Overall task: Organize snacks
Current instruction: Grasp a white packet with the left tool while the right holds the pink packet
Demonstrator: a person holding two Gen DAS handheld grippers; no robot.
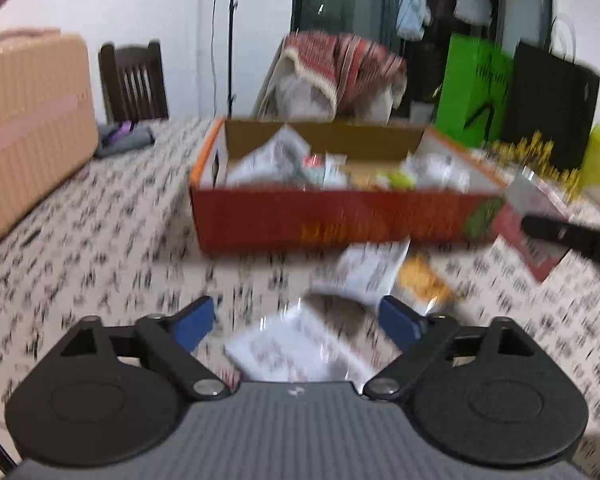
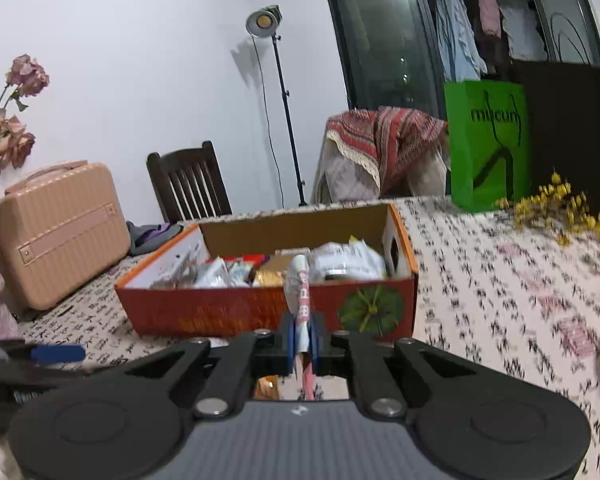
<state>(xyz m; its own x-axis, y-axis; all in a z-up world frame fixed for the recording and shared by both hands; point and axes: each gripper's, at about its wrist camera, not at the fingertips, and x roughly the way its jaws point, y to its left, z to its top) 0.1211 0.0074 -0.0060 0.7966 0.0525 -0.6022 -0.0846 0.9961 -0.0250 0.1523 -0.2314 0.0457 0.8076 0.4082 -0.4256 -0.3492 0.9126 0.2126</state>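
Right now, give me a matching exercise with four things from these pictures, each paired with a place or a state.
Things:
1. left tool
2. right tool
3. orange cardboard box
4. green paper bag

Descriptions:
A. stands at the table's far edge
B. open above a white packet
C. already holds snack packets
D. shut on a pink and white packet

Pairs: 1-B, 2-D, 3-C, 4-A

A tall bright-green paper shopping bag point(image 2: 487, 144) standing at the table's far edge is showing dark lettering that seems to read "mucun". Orange print on the red cardboard box point(image 2: 236, 312) is staying too blurred to read.
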